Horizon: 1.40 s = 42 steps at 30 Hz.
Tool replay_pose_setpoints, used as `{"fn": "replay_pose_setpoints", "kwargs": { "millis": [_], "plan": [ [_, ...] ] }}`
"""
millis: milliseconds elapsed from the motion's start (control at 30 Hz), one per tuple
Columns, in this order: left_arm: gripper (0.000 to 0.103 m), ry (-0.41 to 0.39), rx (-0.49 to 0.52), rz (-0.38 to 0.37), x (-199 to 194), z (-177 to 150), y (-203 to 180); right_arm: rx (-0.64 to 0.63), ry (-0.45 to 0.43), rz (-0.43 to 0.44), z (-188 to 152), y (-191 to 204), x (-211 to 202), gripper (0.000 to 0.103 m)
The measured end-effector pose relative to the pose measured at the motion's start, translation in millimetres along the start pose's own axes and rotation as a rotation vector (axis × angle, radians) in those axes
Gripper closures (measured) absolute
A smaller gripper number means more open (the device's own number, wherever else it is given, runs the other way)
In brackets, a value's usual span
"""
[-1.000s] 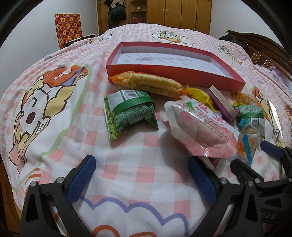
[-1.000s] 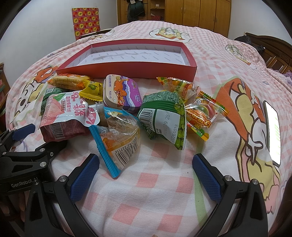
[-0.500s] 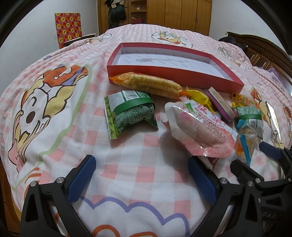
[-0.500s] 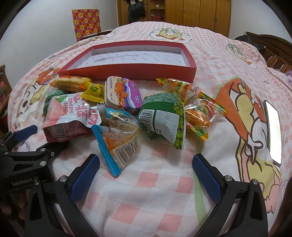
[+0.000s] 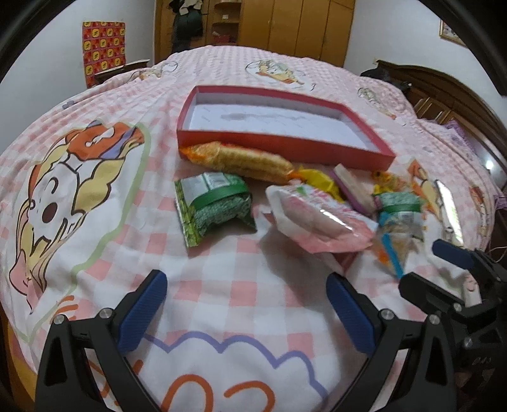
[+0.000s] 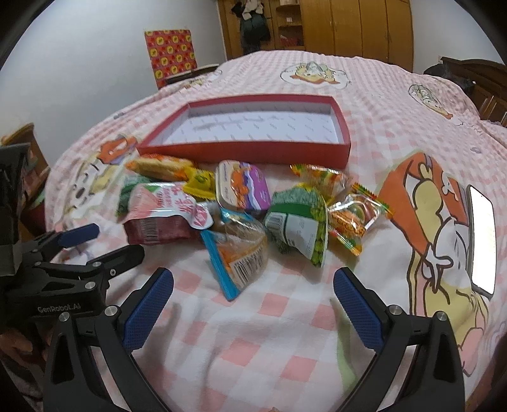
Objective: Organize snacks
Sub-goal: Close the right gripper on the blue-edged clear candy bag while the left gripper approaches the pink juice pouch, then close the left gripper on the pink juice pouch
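A shallow red box (image 5: 285,145) (image 6: 247,149) with a white floor lies empty on the bed. Before its near wall snacks are scattered: a long orange packet (image 5: 240,160), a green pea bag (image 5: 215,206), a pink pouch (image 5: 320,218) (image 6: 164,212), a purple tin (image 6: 242,187), a blue-edged clear packet (image 6: 240,250), a second green bag (image 6: 301,228) and small candy packets (image 6: 355,218). My left gripper (image 5: 247,313) hangs open above the sheet, short of the green pea bag. My right gripper (image 6: 253,304) is open too, just short of the blue-edged packet.
A lit phone (image 6: 481,237) lies on the sheet at the right. The pink checked bedspread (image 5: 95,177) with cartoon prints covers the bed. Wooden wardrobes (image 5: 285,28) stand behind, a dark headboard (image 5: 443,95) at the right, a red patterned panel (image 6: 171,54) by the wall.
Both grippers have drawn back and risen a little, so the snacks and box look smaller and farther. Nothing was taken hold of; both stay open.
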<state>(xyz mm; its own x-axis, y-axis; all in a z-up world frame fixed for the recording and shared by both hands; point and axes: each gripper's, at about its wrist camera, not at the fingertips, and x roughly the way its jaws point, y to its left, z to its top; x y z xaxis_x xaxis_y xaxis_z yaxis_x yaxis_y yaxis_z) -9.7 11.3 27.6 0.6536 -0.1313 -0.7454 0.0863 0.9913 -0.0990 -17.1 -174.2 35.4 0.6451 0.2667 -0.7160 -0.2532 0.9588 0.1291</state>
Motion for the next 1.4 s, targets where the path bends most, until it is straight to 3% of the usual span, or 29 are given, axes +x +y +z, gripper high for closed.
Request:
{"fn": "replay_pose_setpoints", "kwargs": {
  "millis": [67,467,700,733,800,1400],
  "plan": [
    [0.001,-0.019,0.005,-0.013,-6.3,1.7,0.3,0.01,-0.008,0.021,0.5,0.8,-2.9,0.001],
    [0.002,-0.057,0.035,-0.027,-18.2,5.1,0.2,0.076,0.037,0.1,3.0,-1.2,14.8,0.033],
    [0.002,-0.059,0.04,-0.022,-17.3,6.3,2.6,0.109,0.045,0.106,8.2,-6.1,24.8,0.036],
    [0.002,-0.061,0.045,-0.023,-17.6,6.3,1.7,0.108,0.045,0.105,8.2,-6.2,24.7,0.039],
    [0.002,-0.063,0.051,-0.028,-18.1,6.2,0.0,0.11,0.043,0.1,8.7,-6.9,25.8,0.06],
    [0.002,-0.076,0.146,-0.142,-1.6,29.4,-24.8,0.105,0.052,0.111,1.7,-20.7,13.6,0.065]
  ]
}}
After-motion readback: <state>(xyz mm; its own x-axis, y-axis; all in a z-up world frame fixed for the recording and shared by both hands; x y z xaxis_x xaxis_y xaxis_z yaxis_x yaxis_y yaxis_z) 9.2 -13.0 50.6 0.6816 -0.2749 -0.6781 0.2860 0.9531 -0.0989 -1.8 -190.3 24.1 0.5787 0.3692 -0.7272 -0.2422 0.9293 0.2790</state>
